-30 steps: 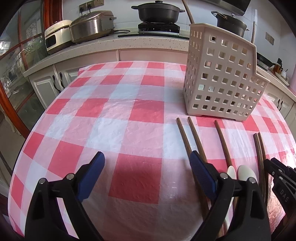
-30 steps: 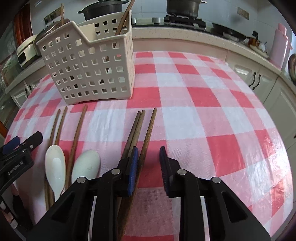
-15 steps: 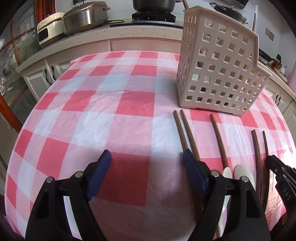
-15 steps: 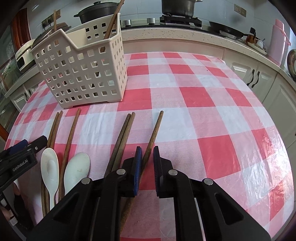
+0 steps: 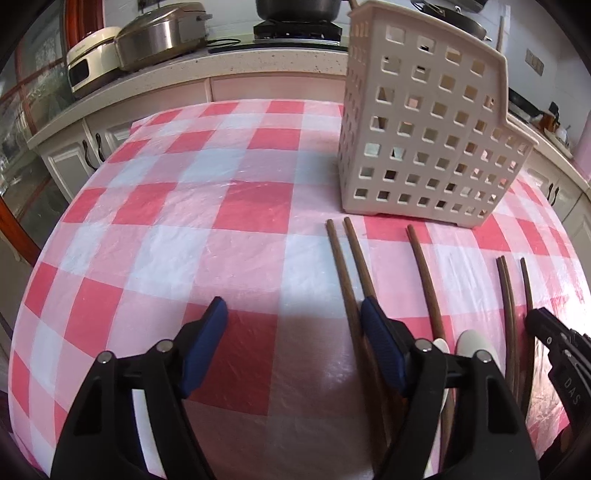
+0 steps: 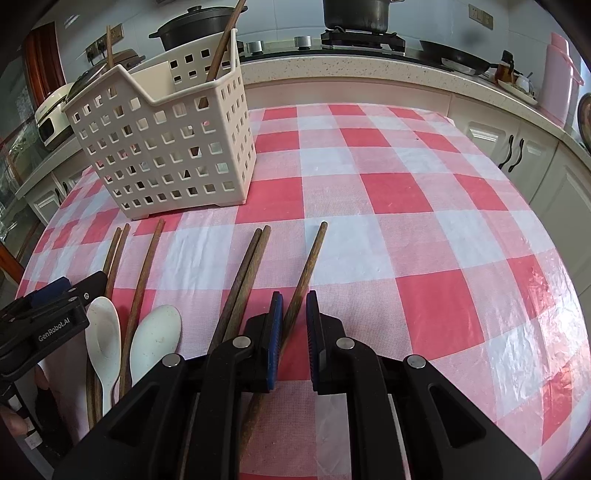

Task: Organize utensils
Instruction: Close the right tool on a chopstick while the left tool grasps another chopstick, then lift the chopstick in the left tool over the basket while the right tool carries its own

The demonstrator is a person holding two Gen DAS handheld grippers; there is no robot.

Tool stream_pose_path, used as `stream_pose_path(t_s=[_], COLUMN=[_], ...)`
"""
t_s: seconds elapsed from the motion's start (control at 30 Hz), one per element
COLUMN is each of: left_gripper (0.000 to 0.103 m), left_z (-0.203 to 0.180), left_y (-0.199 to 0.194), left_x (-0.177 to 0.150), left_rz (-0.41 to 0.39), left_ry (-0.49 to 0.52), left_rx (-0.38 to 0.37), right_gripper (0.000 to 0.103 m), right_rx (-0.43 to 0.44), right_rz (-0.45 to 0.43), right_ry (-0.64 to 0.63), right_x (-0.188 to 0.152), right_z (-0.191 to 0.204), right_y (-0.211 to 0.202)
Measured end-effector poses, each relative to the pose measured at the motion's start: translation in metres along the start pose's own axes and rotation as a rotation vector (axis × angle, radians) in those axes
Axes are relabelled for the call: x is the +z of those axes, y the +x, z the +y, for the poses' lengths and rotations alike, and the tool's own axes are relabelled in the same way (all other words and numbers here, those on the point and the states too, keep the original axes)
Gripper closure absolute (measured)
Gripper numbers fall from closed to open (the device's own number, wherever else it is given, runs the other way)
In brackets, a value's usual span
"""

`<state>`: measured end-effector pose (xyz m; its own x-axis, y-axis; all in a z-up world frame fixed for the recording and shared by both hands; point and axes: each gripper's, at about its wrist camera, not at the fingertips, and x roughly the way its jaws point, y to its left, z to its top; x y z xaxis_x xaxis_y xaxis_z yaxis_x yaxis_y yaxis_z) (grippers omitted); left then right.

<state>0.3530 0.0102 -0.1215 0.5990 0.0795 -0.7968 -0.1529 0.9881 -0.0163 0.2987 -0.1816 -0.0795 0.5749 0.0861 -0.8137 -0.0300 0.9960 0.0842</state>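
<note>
Several brown wooden chopsticks and two white spoons [image 6: 155, 338] lie on the red-checked tablecloth [image 6: 406, 192] in front of a cream perforated basket [image 6: 166, 147], which holds two chopsticks. My right gripper [image 6: 294, 314] has closed on the rightmost chopstick [image 6: 308, 264], which lies between its blue pads. A pair of chopsticks [image 6: 243, 273] lies just left of it. My left gripper [image 5: 293, 325] is open and empty above the cloth, left of two chopsticks [image 5: 351, 258]. The basket also shows in the left wrist view [image 5: 424, 129].
A kitchen counter [image 6: 369, 70] with pots, a stove and a rice cooker [image 5: 159, 33] runs behind the table. White cabinets [image 6: 517, 147] stand to the right. The table edge curves away on both sides.
My right gripper's jaws closed from a wide gap onto the rightmost chopstick, which swung apart from the pair. My left gripper moved forward toward the basket and stayed open.
</note>
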Motion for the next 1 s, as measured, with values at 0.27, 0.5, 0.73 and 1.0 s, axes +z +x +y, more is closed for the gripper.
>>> stream_pose_path(t_s=[0.27,0.5,0.73,1.0], left_gripper=[0.082,0.096,0.097,0.097], left_z=[-0.007,-0.006,0.008,0.021], left_y=[-0.004,-0.008,-0.034,-0.08], left_x=[0.002,-0.002,-0.001,-0.001], left_rz=[0.004,-0.005,-0.089,-0.204], left_ry=[0.056,0.066,0.034,0.014], left_rx=[-0.026,-0.086,-0.142,-0.178], right_gripper=[0.093,0.096,0.096,0.096], right_rx=[-0.014,0.031,0.084,0.105], right_rz=[0.012,-0.001,-0.102,-0.204], right_ry=[-0.029,0.02,0.042,0.032], right_x=[0.004,0.002,0.002,0.006], right_z=[0.003,-0.006,-0.007,0.001], right_y=[0.003,-0.002,-0.034,-0.075])
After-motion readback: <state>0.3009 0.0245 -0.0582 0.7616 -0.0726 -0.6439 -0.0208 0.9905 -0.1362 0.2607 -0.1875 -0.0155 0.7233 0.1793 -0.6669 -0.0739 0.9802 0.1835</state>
